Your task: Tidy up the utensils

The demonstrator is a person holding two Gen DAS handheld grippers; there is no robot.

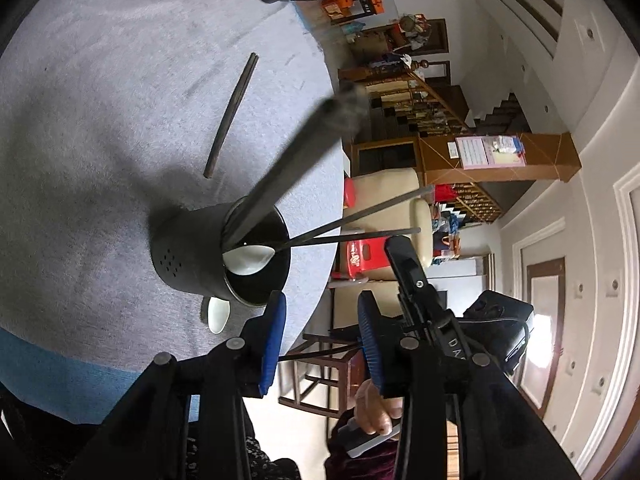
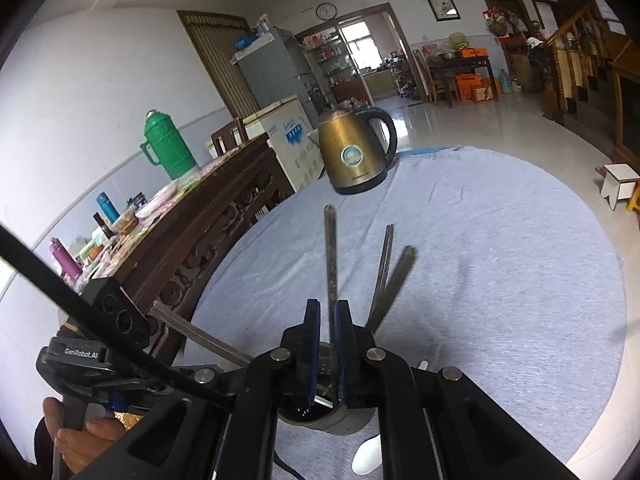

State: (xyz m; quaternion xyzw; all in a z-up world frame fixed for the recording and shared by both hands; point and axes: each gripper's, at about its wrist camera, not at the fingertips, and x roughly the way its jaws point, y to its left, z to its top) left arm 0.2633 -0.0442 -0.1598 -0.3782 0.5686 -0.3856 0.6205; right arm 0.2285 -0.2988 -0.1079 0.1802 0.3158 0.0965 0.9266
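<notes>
A black perforated utensil holder (image 1: 192, 256) stands on the grey tablecloth (image 1: 100, 100), holding several dark chopsticks (image 1: 288, 168) and a white spoon (image 1: 250, 260). One loose chopstick (image 1: 230, 114) lies on the cloth beyond it. Another white spoon (image 1: 218, 314) lies beside the holder. My left gripper (image 1: 322, 320) is open and empty just off the holder's rim. My right gripper (image 2: 328, 316) is shut on a chopstick (image 2: 331, 256) above the holder (image 2: 332, 416); other chopsticks (image 2: 390, 280) lean to its right, and the white spoon (image 2: 368, 456) lies by its base.
A brass electric kettle (image 2: 356, 152) stands at the table's far edge. A carved wooden sideboard (image 2: 208, 216) with a green thermos (image 2: 168, 148) and bottles runs along the left. The table edge (image 1: 336, 200) drops to chairs and stools.
</notes>
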